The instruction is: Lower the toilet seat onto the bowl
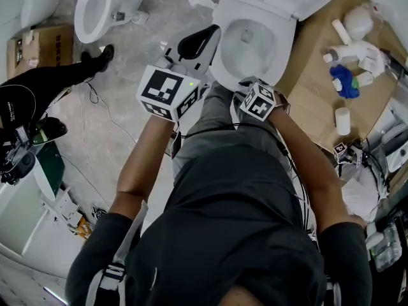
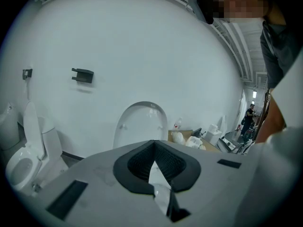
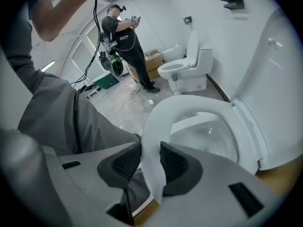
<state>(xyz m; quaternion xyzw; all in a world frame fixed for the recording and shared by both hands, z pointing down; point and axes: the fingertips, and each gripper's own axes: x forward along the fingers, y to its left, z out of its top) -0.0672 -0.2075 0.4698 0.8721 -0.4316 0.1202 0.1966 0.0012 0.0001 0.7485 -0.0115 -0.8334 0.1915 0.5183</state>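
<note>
In the right gripper view, the front rim of the white toilet seat (image 3: 189, 105) fills the gap between both black pads of my right gripper (image 3: 150, 152), which is shut on it. The seat slopes a little above the bowl (image 3: 208, 136), and the lid (image 3: 279, 79) stands upright behind. From the head view, the right gripper (image 1: 248, 89) sits at the near edge of the seat (image 1: 220, 56). The left gripper (image 1: 207, 36) hovers just left of the toilet. Its pads meet at the tips in the left gripper view, so the left gripper (image 2: 154, 148) is shut on nothing.
A second toilet (image 1: 95, 8) stands on the floor to the left, near a cardboard box (image 1: 32, 46). Another person in black (image 3: 125, 37) stands by it. Cables (image 1: 95, 107) trail over the floor. Right of the toilet, a cardboard sheet (image 1: 312, 101) carries bottles and a blue cloth (image 1: 344, 81).
</note>
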